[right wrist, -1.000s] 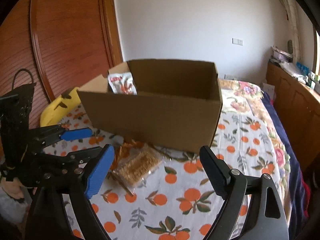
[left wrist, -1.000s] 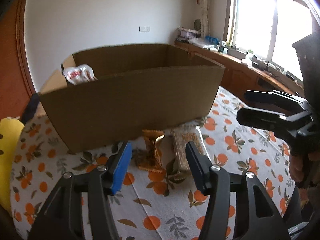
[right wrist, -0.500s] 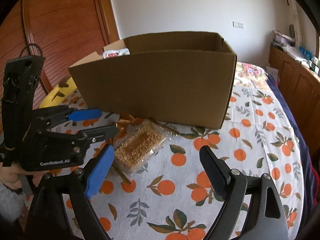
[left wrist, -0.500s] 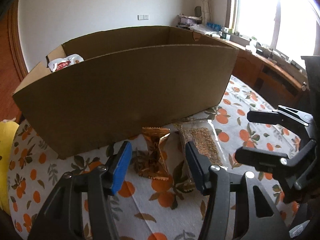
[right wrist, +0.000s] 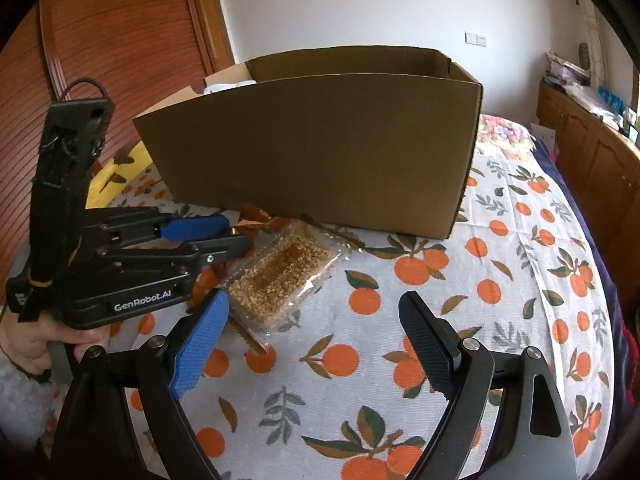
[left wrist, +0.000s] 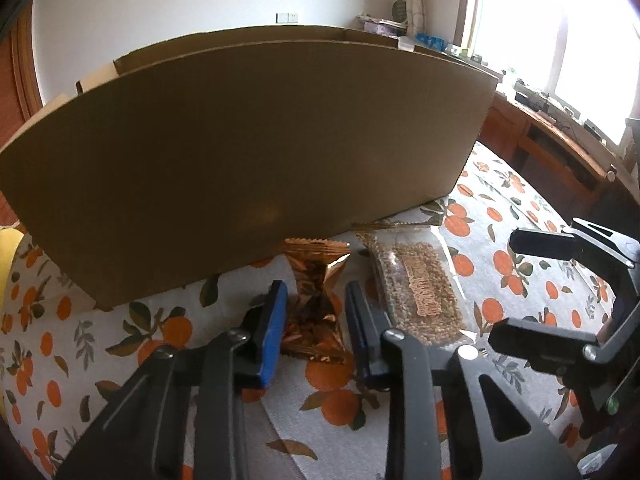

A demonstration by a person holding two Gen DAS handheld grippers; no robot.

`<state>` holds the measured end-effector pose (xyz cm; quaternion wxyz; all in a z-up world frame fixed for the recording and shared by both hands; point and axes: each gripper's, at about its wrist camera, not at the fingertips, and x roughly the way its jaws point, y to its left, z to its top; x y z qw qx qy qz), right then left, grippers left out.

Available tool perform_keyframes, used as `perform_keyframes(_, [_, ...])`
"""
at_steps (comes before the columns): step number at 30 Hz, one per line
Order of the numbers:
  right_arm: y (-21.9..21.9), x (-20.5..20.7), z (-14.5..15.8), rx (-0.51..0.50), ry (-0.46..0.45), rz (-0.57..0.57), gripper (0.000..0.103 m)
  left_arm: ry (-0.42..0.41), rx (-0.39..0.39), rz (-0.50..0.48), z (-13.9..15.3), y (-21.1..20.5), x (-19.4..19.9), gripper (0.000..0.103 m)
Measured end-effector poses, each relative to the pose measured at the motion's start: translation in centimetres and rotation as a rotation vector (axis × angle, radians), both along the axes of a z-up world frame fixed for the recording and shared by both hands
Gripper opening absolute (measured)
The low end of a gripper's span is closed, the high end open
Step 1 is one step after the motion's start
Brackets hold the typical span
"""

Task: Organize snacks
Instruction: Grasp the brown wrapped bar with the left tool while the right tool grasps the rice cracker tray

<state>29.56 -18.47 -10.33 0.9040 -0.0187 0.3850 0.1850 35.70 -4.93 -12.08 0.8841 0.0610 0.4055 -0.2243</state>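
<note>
A gold foil snack packet [left wrist: 314, 300] lies on the orange-print cloth just in front of the cardboard box [left wrist: 240, 152]. My left gripper [left wrist: 318, 320] straddles it, jaws closing, and the pads stand close beside its edges without a clear squeeze. From the right wrist view, the left gripper [right wrist: 238, 234] sits low at the box's foot. A clear pack of grain bars [right wrist: 280, 276] lies right of the gold packet. My right gripper [right wrist: 314, 344] hangs wide open over bare cloth near that pack [left wrist: 416, 288], with nothing between its fingers.
The box [right wrist: 320, 152] holds a white packet [right wrist: 224, 86] at its far left corner. A yellow object [right wrist: 116, 172] lies left of the box. A wooden wardrobe [right wrist: 120, 60] stands behind and wooden cabinets [right wrist: 592, 152] run along the right. A hand [right wrist: 36, 344] grips the left tool.
The left gripper came down and forward onto the gold packet, and its jaws narrowed around it. The right gripper sank a little and stayed wide.
</note>
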Motion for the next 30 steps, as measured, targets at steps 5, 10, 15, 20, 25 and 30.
perform_keyframes(5, [1.4, 1.2, -0.4, -0.037, 0.020, 0.013, 0.089, 0.012, -0.027, -0.019, -0.1, 0.7, 0.0, 0.016])
perform_keyframes(10, [2.5, 2.2, -0.8, -0.047, 0.053, 0.012, 0.089, -0.016, -0.082, -0.004, 0.7, 2.5, -0.2, 0.016])
perform_keyframes(15, [3.6, 3.1, -1.6, -0.058, 0.087, 0.009, 0.089, -0.033, -0.131, -0.003, 1.3, 4.2, -0.5, 0.016])
perform_keyframes(20, [4.4, 3.9, -2.1, -0.066, 0.111, 0.005, 0.089, -0.053, -0.130, -0.011, 1.6, 4.7, -0.9, 0.016])
perform_keyframes(25, [5.2, 4.5, -2.3, -0.120, 0.106, -0.023, 0.085, -0.068, -0.144, 0.019, 1.7, 5.7, -0.8, 0.016])
perform_keyframes(30, [5.7, 5.1, -2.5, -0.166, 0.098, -0.047, 0.078, -0.063, -0.166, 0.034, 1.7, 6.1, -0.5, 0.016])
